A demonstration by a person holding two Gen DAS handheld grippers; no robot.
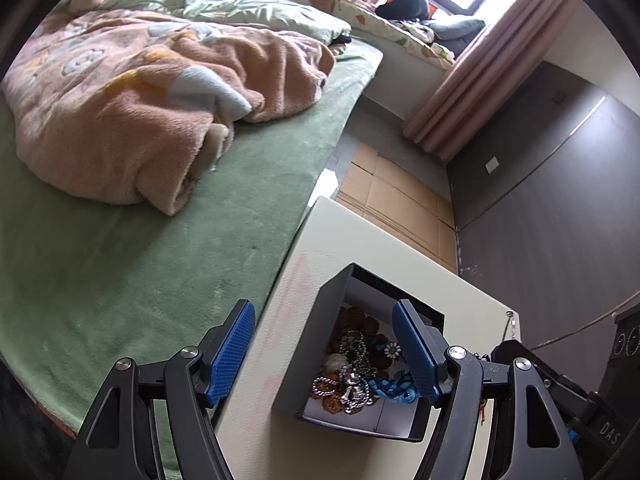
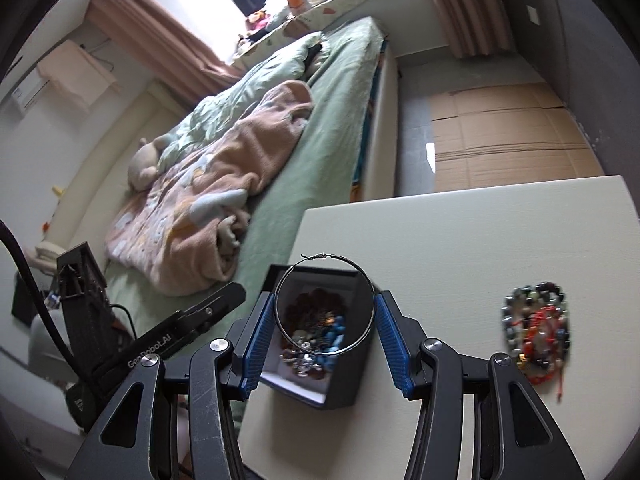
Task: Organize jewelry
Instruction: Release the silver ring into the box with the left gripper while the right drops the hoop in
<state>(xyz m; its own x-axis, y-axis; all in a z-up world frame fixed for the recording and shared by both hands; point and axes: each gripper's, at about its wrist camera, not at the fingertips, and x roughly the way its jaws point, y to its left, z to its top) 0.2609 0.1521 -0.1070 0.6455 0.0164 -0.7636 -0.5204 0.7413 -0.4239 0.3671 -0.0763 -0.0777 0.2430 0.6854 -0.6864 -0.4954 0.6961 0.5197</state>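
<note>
Right wrist view: right claw (image 2: pixel 325 312) pinches a hoop earring (image 2: pixel 325 307) above the jewelry box (image 2: pixel 340 394) (left claw (image 1: pixel 324 354) empty, agape); release should be low and centred.

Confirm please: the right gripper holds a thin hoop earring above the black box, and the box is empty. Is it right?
Not quite. The black box is not empty: it already contains beads and chains, as the right wrist view shows. The rest stands: the right gripper holds the thin hoop earring above it.

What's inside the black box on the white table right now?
The black box holds a heap of jewelry: brown beads, silver ball chains, a blue chain and a small flower piece. Anything beneath the heap is hidden.
</note>
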